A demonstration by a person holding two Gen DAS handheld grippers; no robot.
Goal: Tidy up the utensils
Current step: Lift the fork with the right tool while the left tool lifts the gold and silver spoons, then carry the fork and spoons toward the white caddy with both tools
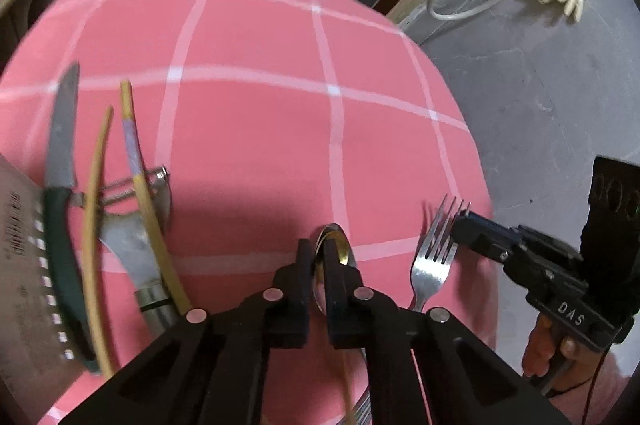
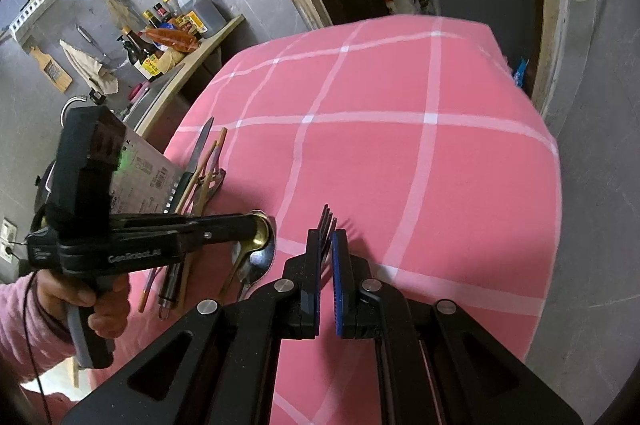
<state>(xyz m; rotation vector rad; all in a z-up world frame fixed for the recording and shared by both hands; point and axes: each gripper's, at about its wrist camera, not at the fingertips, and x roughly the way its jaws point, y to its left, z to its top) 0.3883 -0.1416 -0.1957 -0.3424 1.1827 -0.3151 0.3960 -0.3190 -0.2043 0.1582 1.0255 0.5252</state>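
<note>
On the pink checked cloth [image 1: 260,129], my left gripper [image 1: 318,249] is shut on a gold spoon [image 1: 340,245], with a steel spoon under it. In the right wrist view the same gripper [image 2: 256,225] holds the gold spoon [image 2: 260,237] over the steel spoon [image 2: 260,261]. My right gripper [image 2: 326,245] is shut on a steel fork [image 2: 326,221], its tines sticking out past the fingers. The left wrist view shows the fork [image 1: 434,253] with the right gripper [image 1: 464,221] at its tines. A green-handled knife [image 1: 60,161], chopsticks [image 1: 136,165] and a peeler [image 1: 132,225] lie at left.
A cardboard box [image 1: 20,265] sits at the cloth's left edge beside the knife. A shelf with bottles [image 2: 168,37] and a hanging grater stands beyond the table at left. Grey floor drops off past the cloth's right edge [image 2: 556,225].
</note>
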